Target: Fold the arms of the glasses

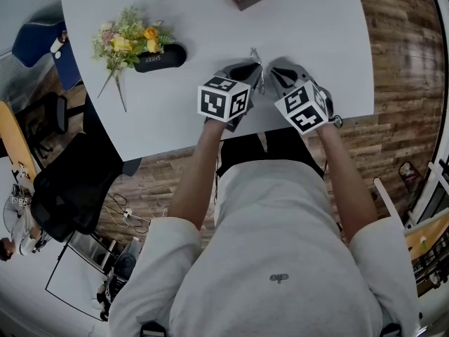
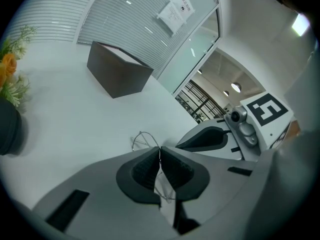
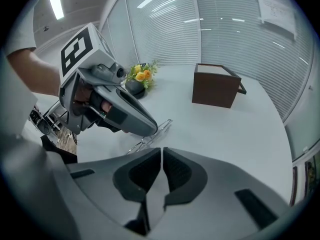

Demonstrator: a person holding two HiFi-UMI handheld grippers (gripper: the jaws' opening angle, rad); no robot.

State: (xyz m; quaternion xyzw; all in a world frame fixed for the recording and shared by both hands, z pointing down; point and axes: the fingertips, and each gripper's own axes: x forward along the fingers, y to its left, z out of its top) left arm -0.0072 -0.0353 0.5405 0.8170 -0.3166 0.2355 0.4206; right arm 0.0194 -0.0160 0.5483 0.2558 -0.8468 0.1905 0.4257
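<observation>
Thin wire-framed glasses (image 1: 257,70) are held just above the white table (image 1: 316,34), between my two grippers near the front edge. My left gripper (image 2: 160,154) is shut on the frame; a wire loop (image 2: 142,138) sticks out past its tips and a lens shows below the pads. From the right gripper view the glasses (image 3: 151,134) hang under the left gripper's tip (image 3: 150,129). My right gripper (image 3: 162,156) is shut with only a hairline slit between its pads and nothing visible in it. It sits just right of the glasses (image 1: 275,70).
A bunch of yellow and white flowers in a black vase (image 1: 140,48) lies at the table's left. A dark brown box (image 3: 216,85) stands at the far edge. The table's curved front edge (image 1: 231,135) runs just below the grippers. A black office chair (image 1: 70,181) is on the floor at left.
</observation>
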